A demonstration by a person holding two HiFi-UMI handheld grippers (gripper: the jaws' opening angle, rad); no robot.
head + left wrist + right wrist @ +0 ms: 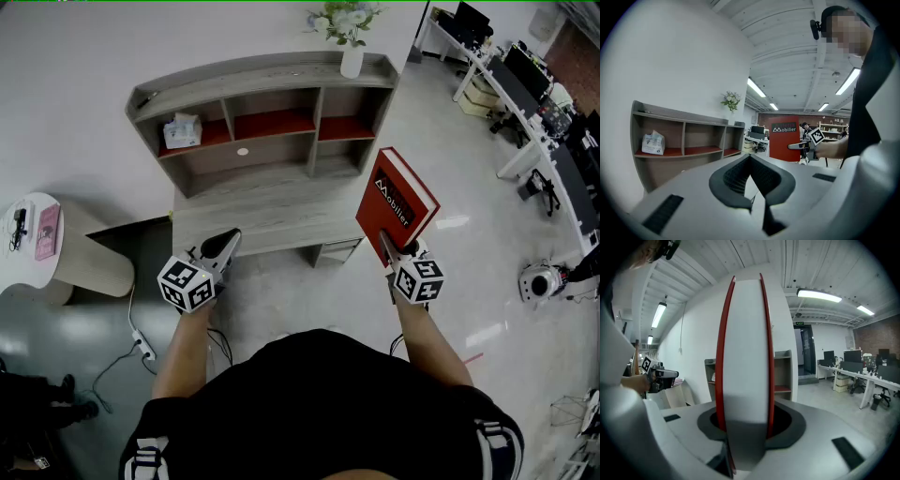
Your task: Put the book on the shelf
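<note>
Head view: the right gripper (pixel 392 255) clamps the thick red hardcover book (pixel 398 202) by its lower edge, in the air just right of the grey wooden shelf unit (pixel 272 70). The left gripper (pixel 223 246), jaws together and empty, hovers in front of that shelf. It would be best to keep the book upright, slide it into a red-floored bay (pixel 345 127), and let go only once it rests there.

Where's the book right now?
Head view, right side: the book is clamped in the right gripper jaws, held in the air in front of the right end of the shelf, not yet on it.
</note>
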